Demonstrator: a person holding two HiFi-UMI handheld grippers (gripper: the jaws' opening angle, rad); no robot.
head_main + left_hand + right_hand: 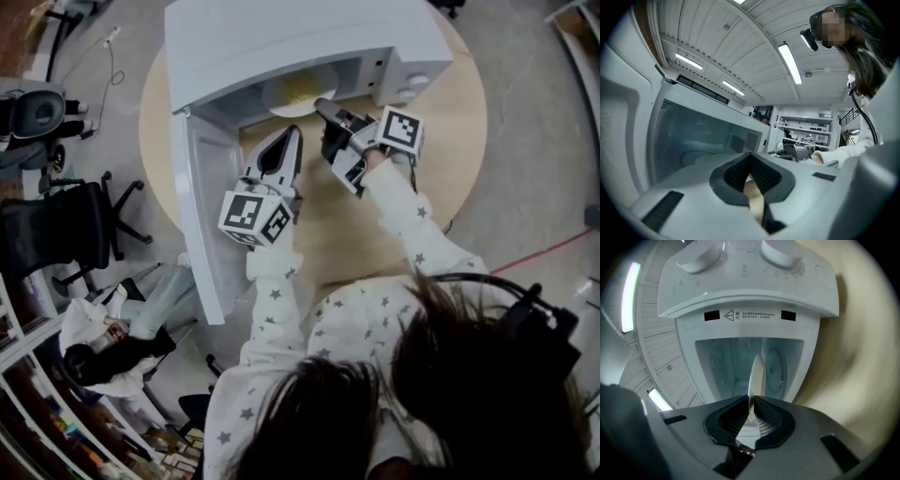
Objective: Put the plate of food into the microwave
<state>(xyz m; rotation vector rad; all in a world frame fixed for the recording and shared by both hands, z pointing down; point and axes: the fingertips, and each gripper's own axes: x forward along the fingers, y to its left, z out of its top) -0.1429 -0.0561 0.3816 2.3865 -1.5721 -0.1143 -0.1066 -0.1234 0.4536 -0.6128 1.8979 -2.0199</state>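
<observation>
With jaws pinched close on only the plate [756, 373] rim at 12 o'clock, the right gripper [749, 414] could let it sag, spilling food [302, 90] inside the microwave [281, 37]

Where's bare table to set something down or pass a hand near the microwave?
Bare table lies in front of the microwave, toward the person; another patch is on its right. Crowded: the cavity mouth, where the right gripper grips the plate and the left gripper sits beside the open door.
</observation>
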